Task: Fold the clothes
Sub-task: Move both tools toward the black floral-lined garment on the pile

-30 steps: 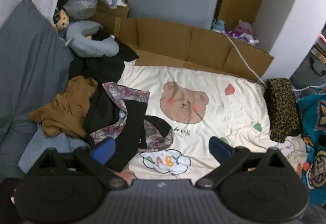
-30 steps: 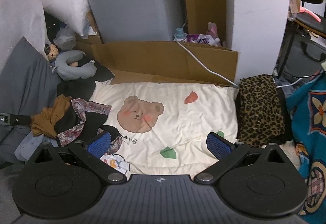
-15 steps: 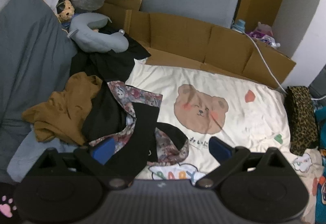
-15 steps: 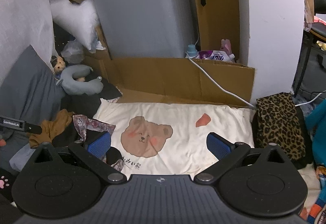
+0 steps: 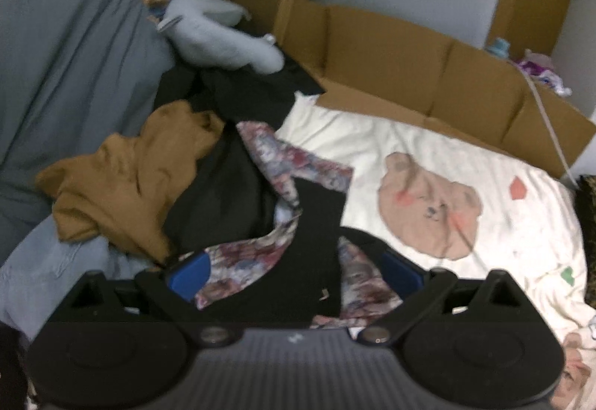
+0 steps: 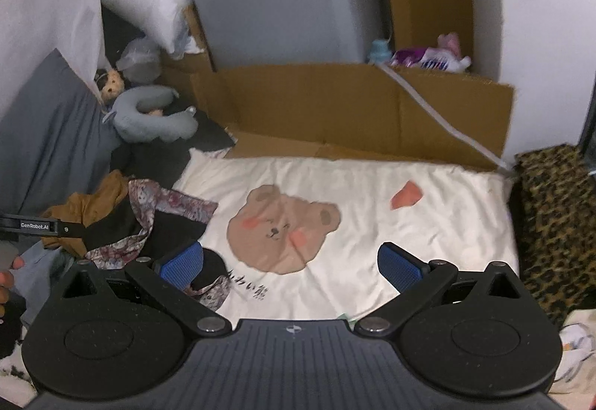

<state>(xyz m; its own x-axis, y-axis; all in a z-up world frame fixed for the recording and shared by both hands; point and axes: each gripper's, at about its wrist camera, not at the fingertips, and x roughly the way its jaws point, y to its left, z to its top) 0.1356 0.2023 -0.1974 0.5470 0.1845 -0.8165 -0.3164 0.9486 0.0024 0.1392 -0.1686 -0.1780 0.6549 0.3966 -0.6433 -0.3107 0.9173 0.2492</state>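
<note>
A heap of loose clothes lies at the left of a cream bear-print blanket. It holds a brown garment and a black garment with floral lining. My left gripper hovers open just above the black and floral garment, nothing between its blue pads. My right gripper is open over the bear print, its left pad near the heap's edge. The left gripper's body shows at the left edge of the right wrist view.
Grey bedding, a grey neck pillow and a small plush toy lie at the back left. Flattened cardboard backs the blanket. A folded leopard-print cloth sits at the right. A white cable crosses the cardboard.
The left gripper has moved left and forward, over the clothes heap. The right view has lifted and shifted towards the bear print. Both grippers stay open.
</note>
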